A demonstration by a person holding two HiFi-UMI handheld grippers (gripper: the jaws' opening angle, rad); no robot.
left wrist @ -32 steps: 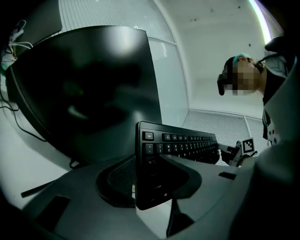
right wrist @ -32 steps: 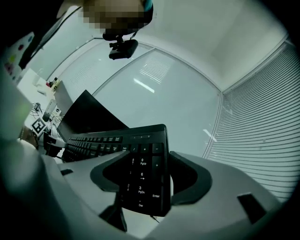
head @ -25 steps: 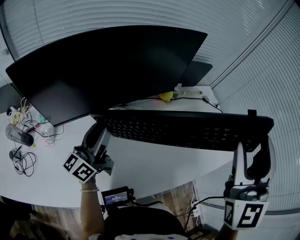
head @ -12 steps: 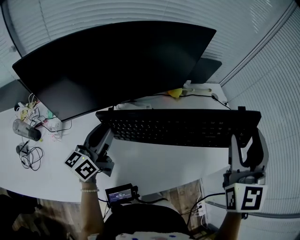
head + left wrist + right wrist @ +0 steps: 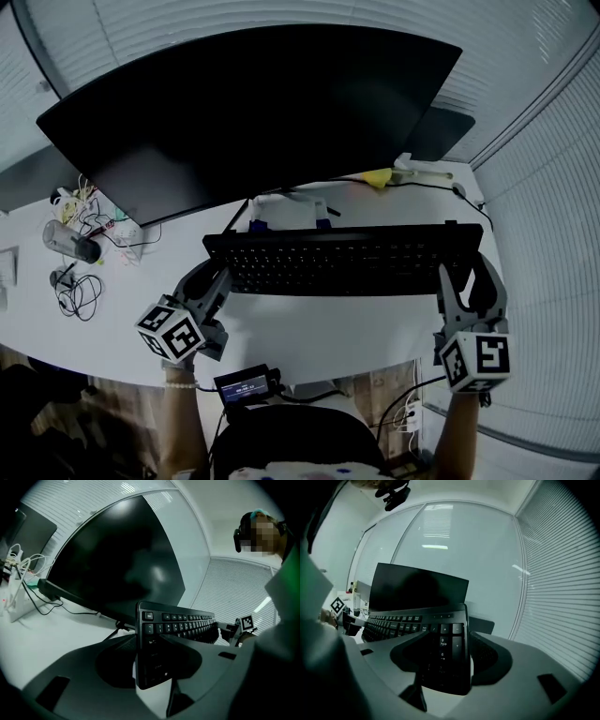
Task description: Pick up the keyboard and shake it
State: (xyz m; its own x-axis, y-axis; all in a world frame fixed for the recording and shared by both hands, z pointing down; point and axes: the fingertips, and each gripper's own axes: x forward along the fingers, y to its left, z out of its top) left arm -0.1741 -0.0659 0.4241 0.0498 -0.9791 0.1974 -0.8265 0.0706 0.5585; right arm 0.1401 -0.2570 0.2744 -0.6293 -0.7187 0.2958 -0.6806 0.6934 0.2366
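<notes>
Keyboard (image 5: 342,261) held by both ends above the table (image 5: 309,333).
Its left end is clamped between the jaws of the left tongs (image 5: 214,283) and its right end between the jaws of the right tongs (image 5: 469,281); both pairs are pressed onto the keyboard's edges, partly open around it. The keyboard is held lengthwise across the head view, just in front of the dark monitor (image 5: 253,112).

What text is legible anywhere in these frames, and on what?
"9 PgUp": numpad key of the keyboard, right gripper view.
"6": key below it.
"Esc": corner key, left gripper view.
Other key legends: too small or blurred.
Small display, low in the head view: lit text, too small.
Cubes on left gripper and right gripper: square code markers, no words.
</notes>
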